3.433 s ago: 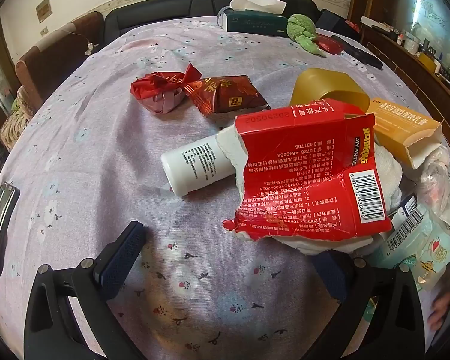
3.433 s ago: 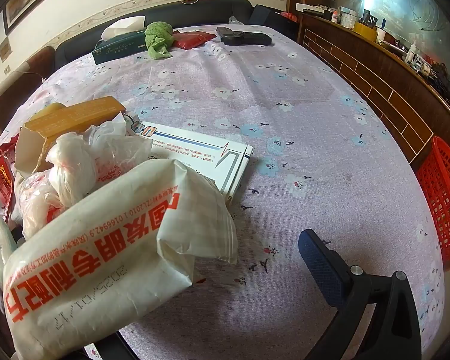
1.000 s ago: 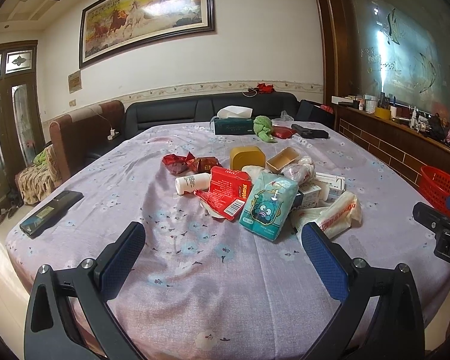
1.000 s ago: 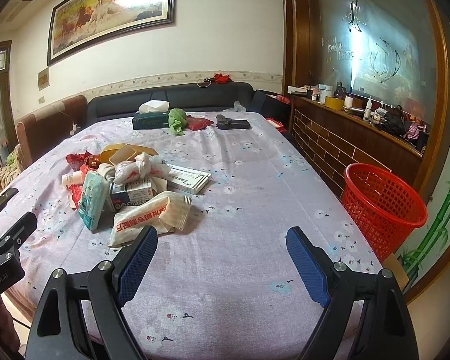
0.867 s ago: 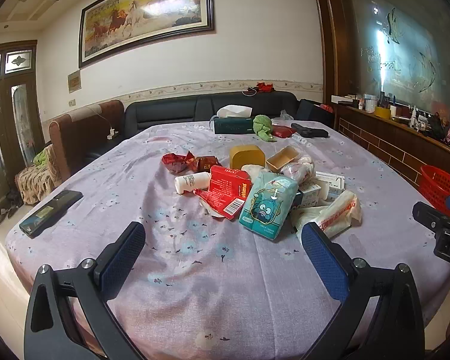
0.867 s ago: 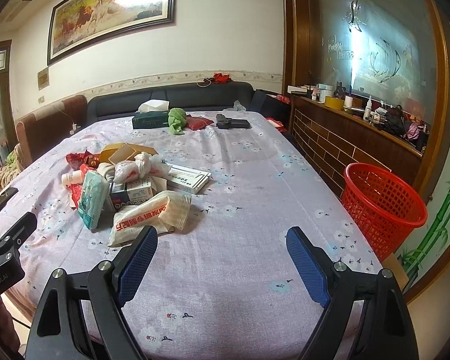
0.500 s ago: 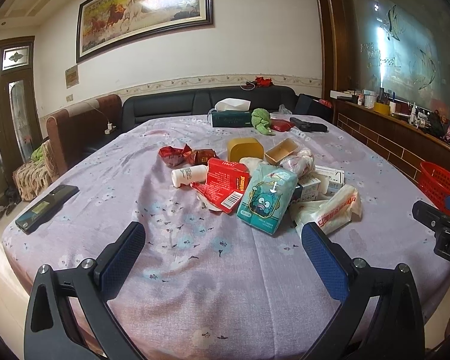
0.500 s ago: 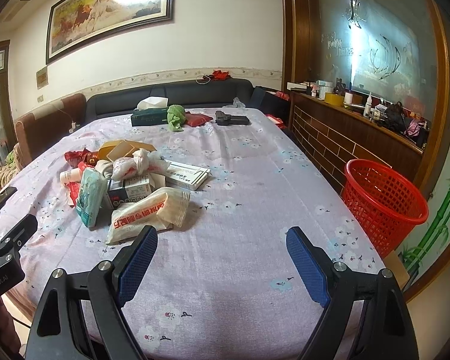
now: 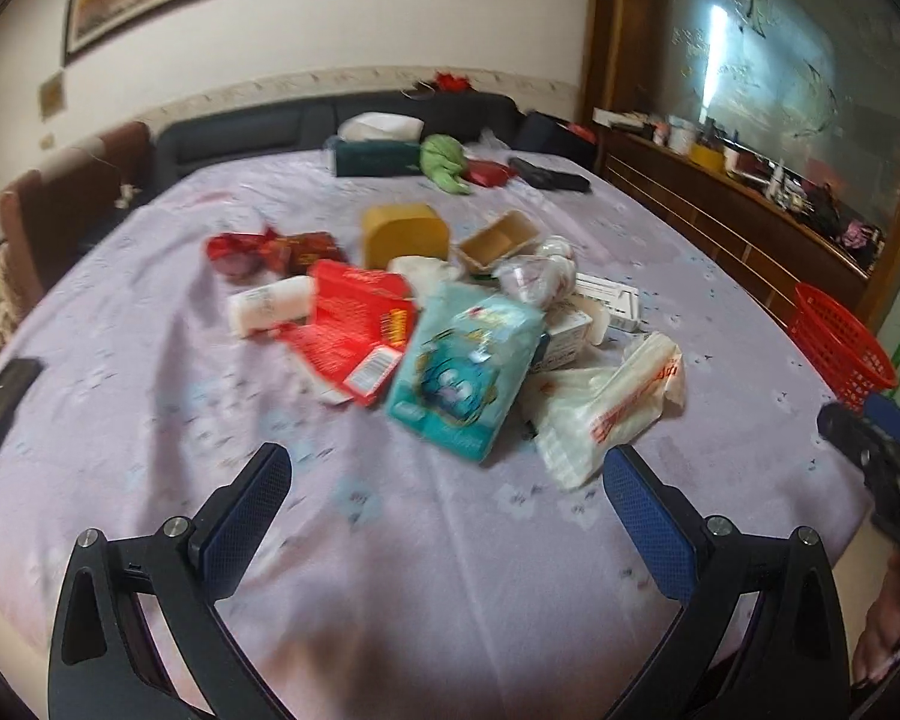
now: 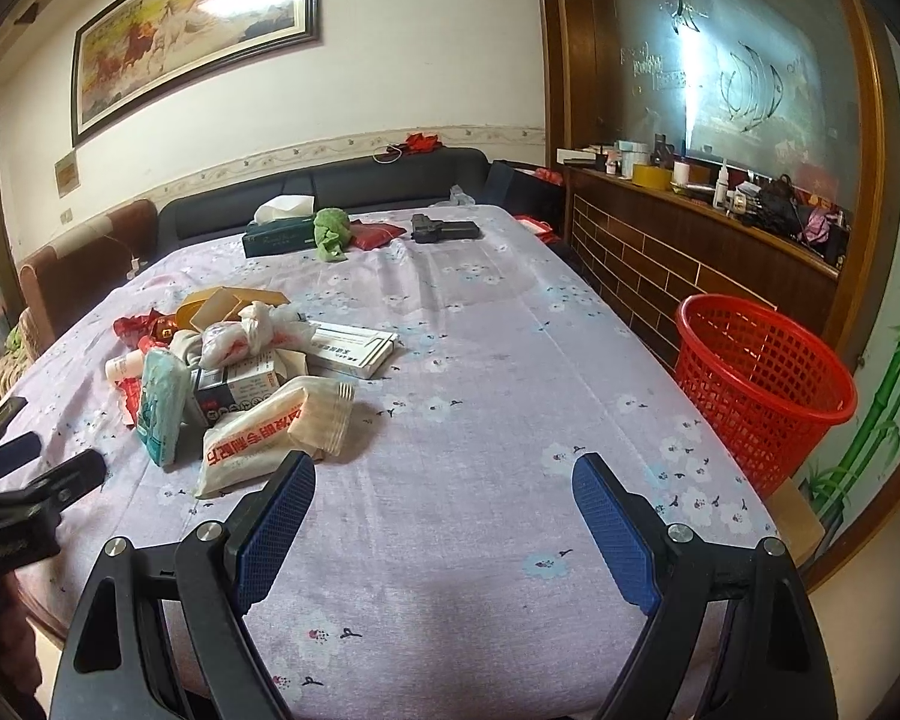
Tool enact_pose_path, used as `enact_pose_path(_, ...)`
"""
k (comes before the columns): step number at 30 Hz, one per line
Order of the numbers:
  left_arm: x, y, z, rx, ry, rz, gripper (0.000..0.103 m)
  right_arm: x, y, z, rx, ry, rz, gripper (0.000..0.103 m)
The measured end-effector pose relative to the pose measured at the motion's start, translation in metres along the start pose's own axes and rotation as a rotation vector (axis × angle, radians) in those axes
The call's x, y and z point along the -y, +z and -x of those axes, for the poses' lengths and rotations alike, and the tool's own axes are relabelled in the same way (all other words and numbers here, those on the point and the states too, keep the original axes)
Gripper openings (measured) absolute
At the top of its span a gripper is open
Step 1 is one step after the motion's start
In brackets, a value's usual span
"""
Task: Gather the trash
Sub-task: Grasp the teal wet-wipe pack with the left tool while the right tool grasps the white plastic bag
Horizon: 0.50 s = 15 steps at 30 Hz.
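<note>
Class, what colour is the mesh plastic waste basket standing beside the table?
Red mesh plastic waste basket; clearest in the right wrist view.

The worktop [image 10: 480, 360] wears a lilac cloth sprinkled with small pale-blue and white flowers and dark sprigs. In the heap, a torn carton [image 9: 354, 324] is bright red with white print, a soft packet [image 9: 462, 372] is mint green with a blue cartoon figure, and a white bag [image 10: 270, 432] carries red lettering. A box [image 9: 405, 234] is mustard yellow; two wrappers [image 9: 270, 249] are glossy red. Beside the worktop the mesh basket [image 10: 762, 384] is vivid red. The fingers [image 10: 276, 516] have blue textured pads on black frames. A cloth [image 10: 330, 231] at the far end is green.
</note>
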<state>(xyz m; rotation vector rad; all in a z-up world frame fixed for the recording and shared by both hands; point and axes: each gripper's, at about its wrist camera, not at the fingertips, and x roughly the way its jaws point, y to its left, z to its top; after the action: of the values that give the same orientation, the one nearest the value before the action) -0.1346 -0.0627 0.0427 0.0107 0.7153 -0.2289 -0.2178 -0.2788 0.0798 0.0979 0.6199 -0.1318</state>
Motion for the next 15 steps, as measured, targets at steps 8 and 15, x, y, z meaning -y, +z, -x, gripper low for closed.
enact_pose_path(8, -0.001, 0.028, -0.053, -0.111, 0.011, 0.008, 0.102, 0.007, 0.001, -0.013, -0.061, 0.081, -0.037, 0.091)
enact_pose_path(15, -0.002, 0.033, -0.073, -0.160, -0.013, 0.018, 0.052, 0.011, 0.017, -0.030, -0.126, 0.250, -0.051, 0.089)
